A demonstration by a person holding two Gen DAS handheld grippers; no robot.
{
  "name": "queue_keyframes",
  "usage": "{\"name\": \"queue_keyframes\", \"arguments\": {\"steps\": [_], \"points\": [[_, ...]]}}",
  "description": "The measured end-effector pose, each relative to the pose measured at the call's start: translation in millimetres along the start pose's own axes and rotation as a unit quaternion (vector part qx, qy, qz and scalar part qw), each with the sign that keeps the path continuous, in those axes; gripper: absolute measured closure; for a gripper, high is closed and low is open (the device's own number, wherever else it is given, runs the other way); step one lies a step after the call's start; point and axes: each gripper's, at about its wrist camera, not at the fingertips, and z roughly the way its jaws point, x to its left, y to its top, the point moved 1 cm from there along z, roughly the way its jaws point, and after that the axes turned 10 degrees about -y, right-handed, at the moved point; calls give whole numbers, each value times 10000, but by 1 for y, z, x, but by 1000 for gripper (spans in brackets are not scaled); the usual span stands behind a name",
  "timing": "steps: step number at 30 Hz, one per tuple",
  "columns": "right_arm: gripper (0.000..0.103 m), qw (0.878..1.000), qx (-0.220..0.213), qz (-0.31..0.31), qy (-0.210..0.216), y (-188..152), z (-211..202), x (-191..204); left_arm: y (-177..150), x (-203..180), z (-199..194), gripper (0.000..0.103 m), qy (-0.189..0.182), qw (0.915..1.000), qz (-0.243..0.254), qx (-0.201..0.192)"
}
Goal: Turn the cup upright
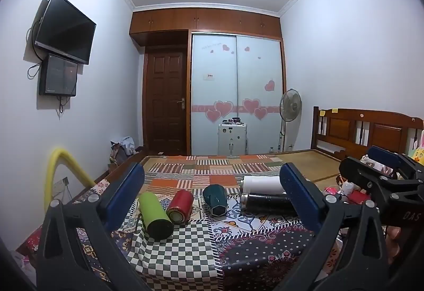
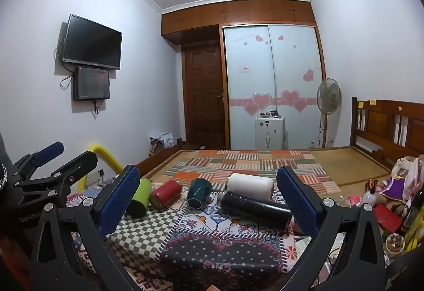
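Note:
Several cups lie on their sides on a patterned cloth: a green cup [image 1: 155, 215], a red cup [image 1: 180, 206], a dark teal cup [image 1: 216, 199], a white cup [image 1: 262, 184] and a black bottle [image 1: 267, 203]. They also show in the right wrist view: green [image 2: 139, 198], red [image 2: 165, 194], teal [image 2: 199, 192], white [image 2: 250, 185], black [image 2: 254, 207]. My left gripper [image 1: 212, 194] is open and empty, held back from the cups. My right gripper [image 2: 208, 191] is open and empty, also short of them. Each gripper appears at the edge of the other's view.
The cups rest on a bed with a patchwork cover [image 1: 212, 171] and a wooden headboard [image 1: 371, 129] at right. Clutter [image 2: 384, 200] lies at the right bedside. A yellow tube [image 1: 61, 171] stands at left. A fan [image 1: 290, 108] and wardrobe [image 1: 235, 94] are far behind.

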Motion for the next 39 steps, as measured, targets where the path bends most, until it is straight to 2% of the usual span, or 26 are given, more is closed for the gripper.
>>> {"name": "queue_keyframes", "arguments": {"steps": [11,39], "points": [[0,10000,26,-15,-18,0,1,0,-7,2,4,0,-31,10000,10,0],[0,10000,50,-8,-50,-1,-2,-2,-1,-5,-2,0,-51,10000,77,-24]]}}
